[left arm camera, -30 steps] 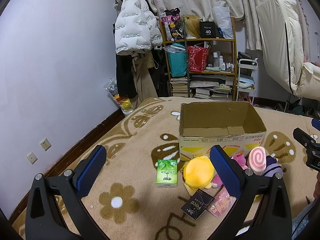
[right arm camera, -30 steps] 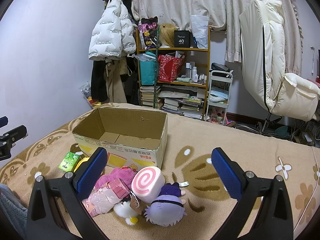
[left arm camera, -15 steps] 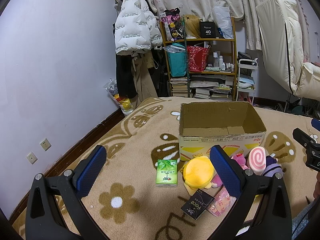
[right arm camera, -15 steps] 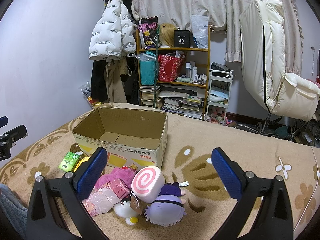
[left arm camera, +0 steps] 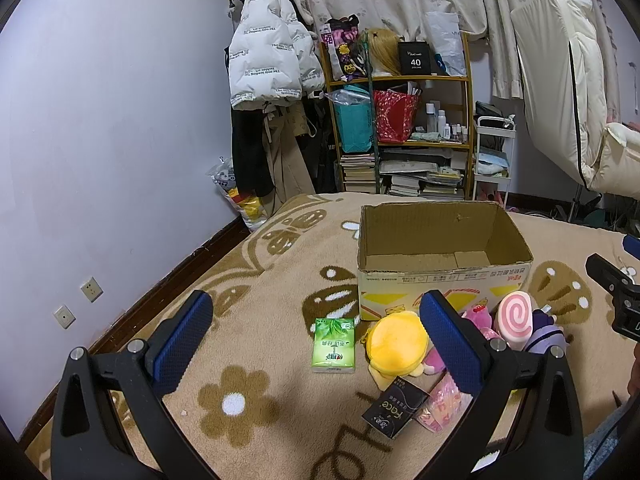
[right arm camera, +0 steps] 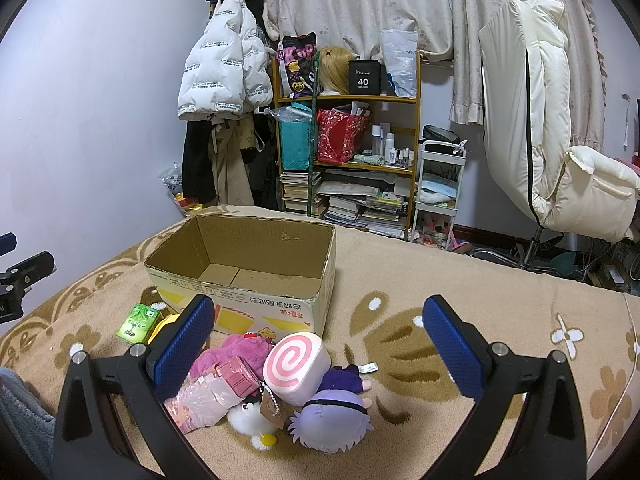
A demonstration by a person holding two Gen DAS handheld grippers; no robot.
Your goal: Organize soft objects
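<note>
Nothing has moved since a second ago: both tools, left point(left arm camera: 316, 324) and right point(right arm camera: 318, 324), stay wide apart, toys point(right arm camera: 296, 364) wait by the empty box point(right arm camera: 244, 268).

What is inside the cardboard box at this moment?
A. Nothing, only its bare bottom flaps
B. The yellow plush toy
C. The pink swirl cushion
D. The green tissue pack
A: the cardboard box shows only bare bottom flaps, while the plush toys and packs lie on the blanket in front of it.
</note>
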